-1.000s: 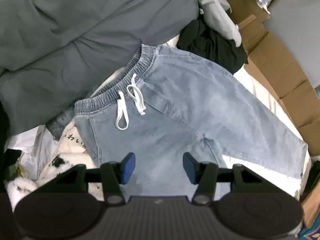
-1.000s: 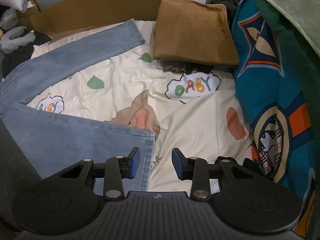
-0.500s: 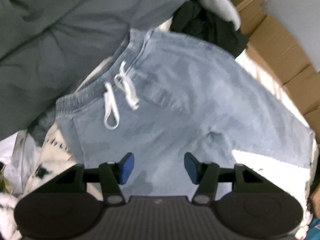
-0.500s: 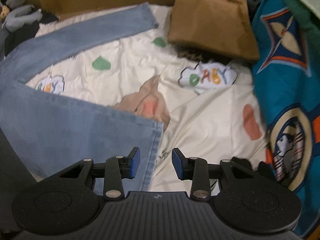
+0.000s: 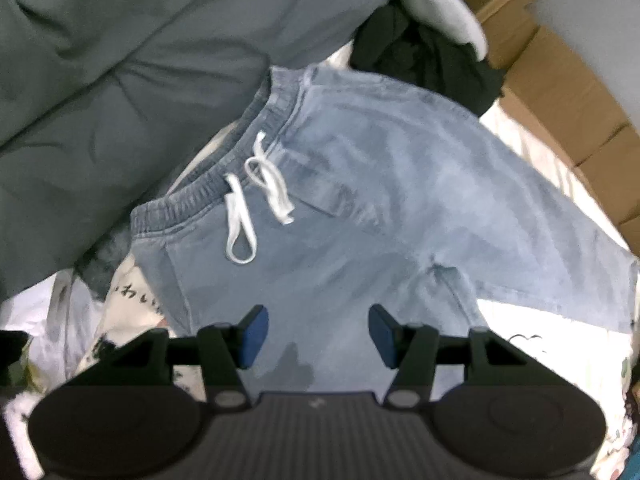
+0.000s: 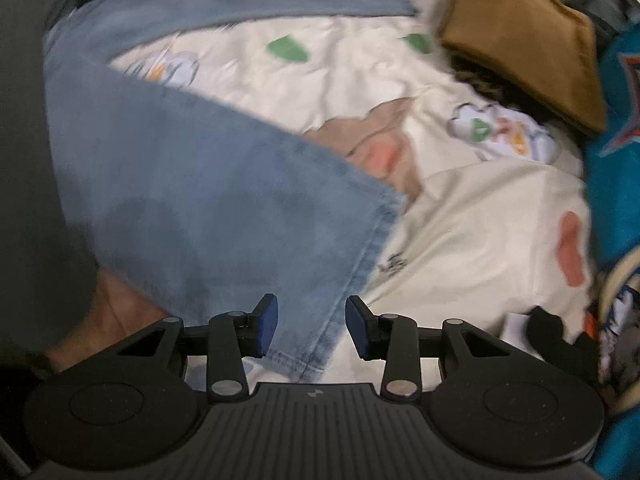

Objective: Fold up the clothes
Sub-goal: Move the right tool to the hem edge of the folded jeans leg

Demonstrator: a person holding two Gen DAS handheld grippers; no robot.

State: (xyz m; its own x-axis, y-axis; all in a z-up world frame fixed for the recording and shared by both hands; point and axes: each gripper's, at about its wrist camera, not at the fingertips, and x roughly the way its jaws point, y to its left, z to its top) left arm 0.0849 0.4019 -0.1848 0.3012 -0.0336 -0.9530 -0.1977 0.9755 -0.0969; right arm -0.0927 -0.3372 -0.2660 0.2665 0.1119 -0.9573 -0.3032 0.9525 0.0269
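Light blue denim trousers [image 5: 372,208] lie spread flat on a cream printed sheet, with an elastic waistband and a white drawstring [image 5: 256,204]. My left gripper [image 5: 314,334] hovers open over the near hip and thigh of the trousers, with nothing between its blue pads. In the right wrist view the near trouser leg [image 6: 208,208] ends in a hem [image 6: 352,280], and the far leg [image 6: 248,0] runs along the top. My right gripper [image 6: 312,326] is open just above the hem's near corner, with denim showing below the gap.
A grey-green quilt [image 5: 120,60] fills the upper left, with black clothing [image 5: 424,56] and cardboard [image 5: 560,92] beyond the waistband. A folded brown garment [image 6: 520,40] and a teal patterned blanket [image 6: 616,160] lie right of the sheet [image 6: 480,220]. A hand [image 6: 108,316] shows at lower left.
My right gripper has dropped and rolled, so the hem has moved from left of the jaws to under them. The left gripper has sunk a little closer to the trousers.
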